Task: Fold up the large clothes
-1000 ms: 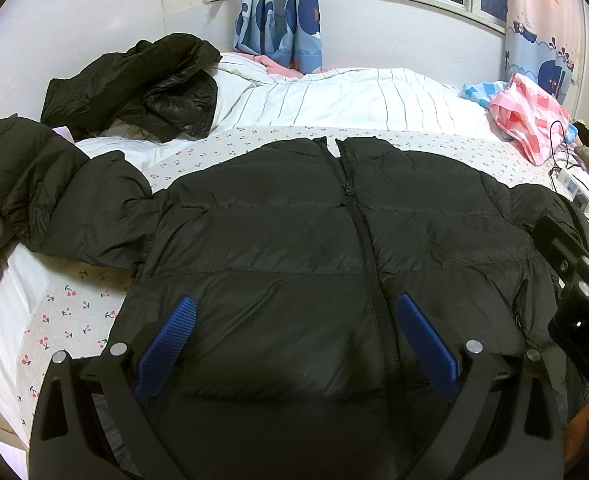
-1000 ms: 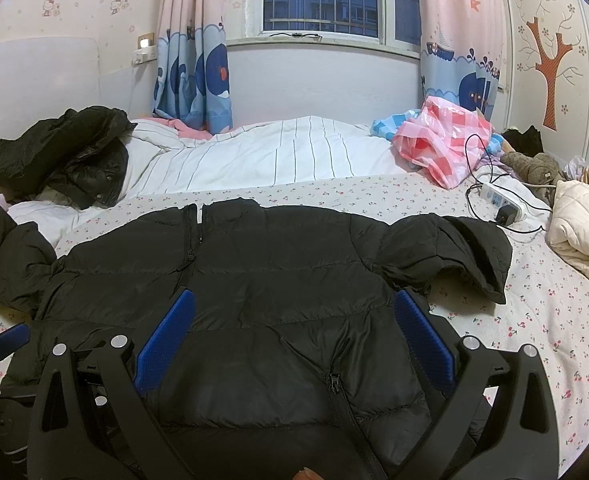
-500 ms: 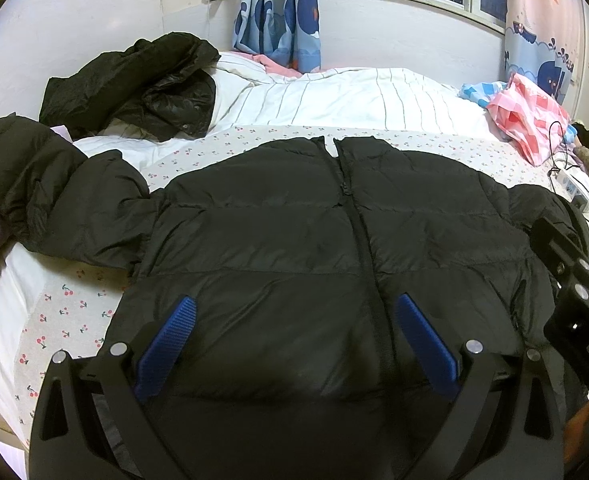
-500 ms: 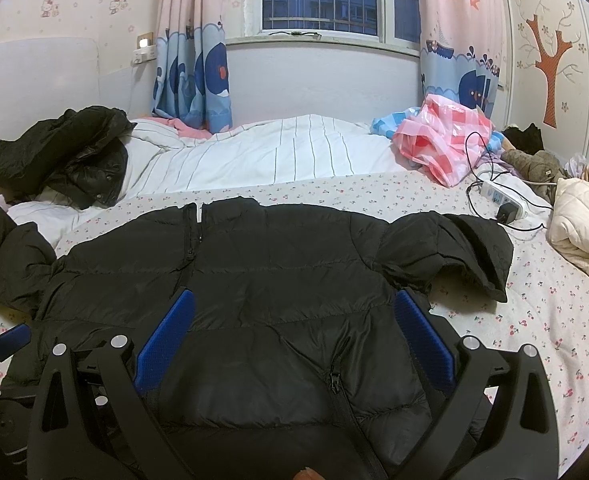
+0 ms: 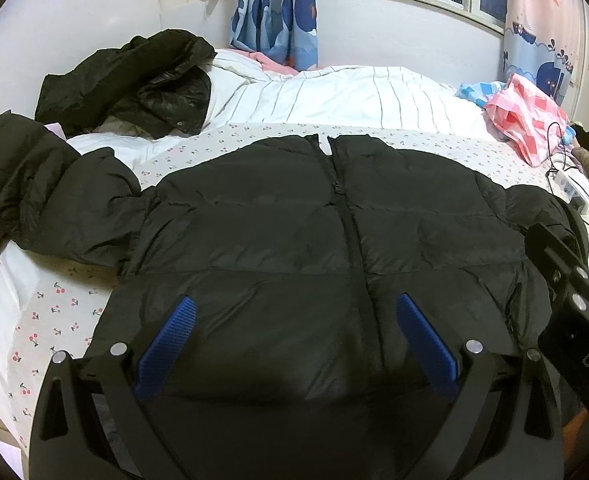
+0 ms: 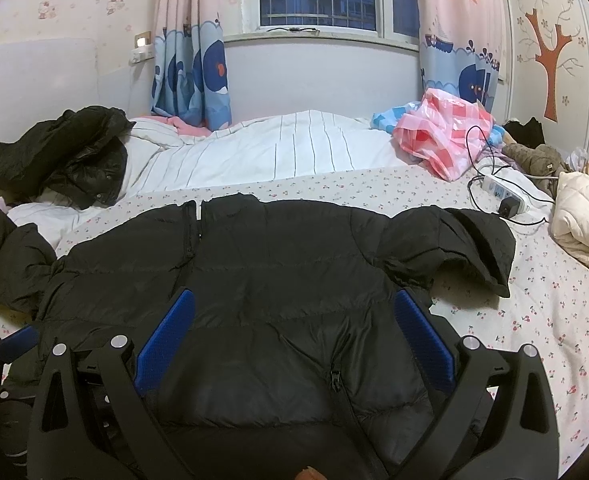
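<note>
The bed (image 5: pixel 54 308), covered with a cherry-print sheet, fills most of both views and carries everything else. Beyond the sheet lies a white striped duvet (image 6: pixel 278 148), bunched up toward the window wall.

Spread flat on the sheet at the near side of the bed is the black puffer jacket (image 5: pixel 278 240), front up, its zipper running down the middle and its collar pointing toward the duvet. One sleeve (image 5: pixel 46 196) stretches out over the bed's left edge; the other sleeve (image 6: pixel 454 240) is bent back on itself, cuff lying on the sheet toward the bed's right side.

A second dark jacket (image 5: pixel 134 84) sits crumpled on the far left part of the bed, against the duvet. A pink checked plastic bag (image 6: pixel 442 136) rests at the far right part of the bed, with a white power strip (image 6: pixel 502 192) and its black cable just beside it on the sheet. A cream quilted garment (image 6: pixel 582 220) lies at the bed's right edge.

The left gripper (image 5: pixel 294 340) hangs over the jacket's lower hem, blue-padded fingers spread wide with nothing between them. The right gripper (image 6: pixel 294 336) is over the same hem, nearer the bent sleeve, its fingers likewise wide apart and empty. Whether either touches the fabric cannot be told.
</note>
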{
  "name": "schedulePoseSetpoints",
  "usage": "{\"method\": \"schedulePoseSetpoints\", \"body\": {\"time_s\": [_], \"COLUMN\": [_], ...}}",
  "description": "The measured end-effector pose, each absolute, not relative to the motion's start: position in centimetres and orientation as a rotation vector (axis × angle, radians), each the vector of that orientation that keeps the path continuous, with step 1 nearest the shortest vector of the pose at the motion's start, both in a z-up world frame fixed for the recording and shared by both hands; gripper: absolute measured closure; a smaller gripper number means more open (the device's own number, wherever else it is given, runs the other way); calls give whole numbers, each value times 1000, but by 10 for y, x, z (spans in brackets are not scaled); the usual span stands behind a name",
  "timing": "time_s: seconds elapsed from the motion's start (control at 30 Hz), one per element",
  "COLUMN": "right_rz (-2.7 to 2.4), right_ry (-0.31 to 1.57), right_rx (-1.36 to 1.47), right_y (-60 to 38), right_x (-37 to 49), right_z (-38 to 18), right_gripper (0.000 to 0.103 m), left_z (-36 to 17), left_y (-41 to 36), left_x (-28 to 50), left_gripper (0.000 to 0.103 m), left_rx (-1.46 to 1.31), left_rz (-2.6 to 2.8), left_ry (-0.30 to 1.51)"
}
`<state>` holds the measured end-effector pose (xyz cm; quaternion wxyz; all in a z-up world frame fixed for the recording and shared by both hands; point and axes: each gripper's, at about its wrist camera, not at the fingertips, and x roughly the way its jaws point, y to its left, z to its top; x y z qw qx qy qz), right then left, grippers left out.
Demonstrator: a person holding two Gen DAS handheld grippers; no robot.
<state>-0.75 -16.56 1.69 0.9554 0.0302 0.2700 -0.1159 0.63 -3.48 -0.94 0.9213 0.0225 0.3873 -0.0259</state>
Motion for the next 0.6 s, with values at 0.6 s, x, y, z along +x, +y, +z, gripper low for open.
{"method": "schedulePoseSetpoints", "body": {"time_s": [0.6], "right_rz": [-225], "right_ry": [568], "right_rx": [99], "right_y": [-177], "right_x": [-4], "right_z": [9], "right_gripper": [7], "left_z": [-14], "left_y": [-46], "left_x": [17], "left_gripper": [6], "left_rx": [35], "left_rz": [-71], "left_ry": [808]}}
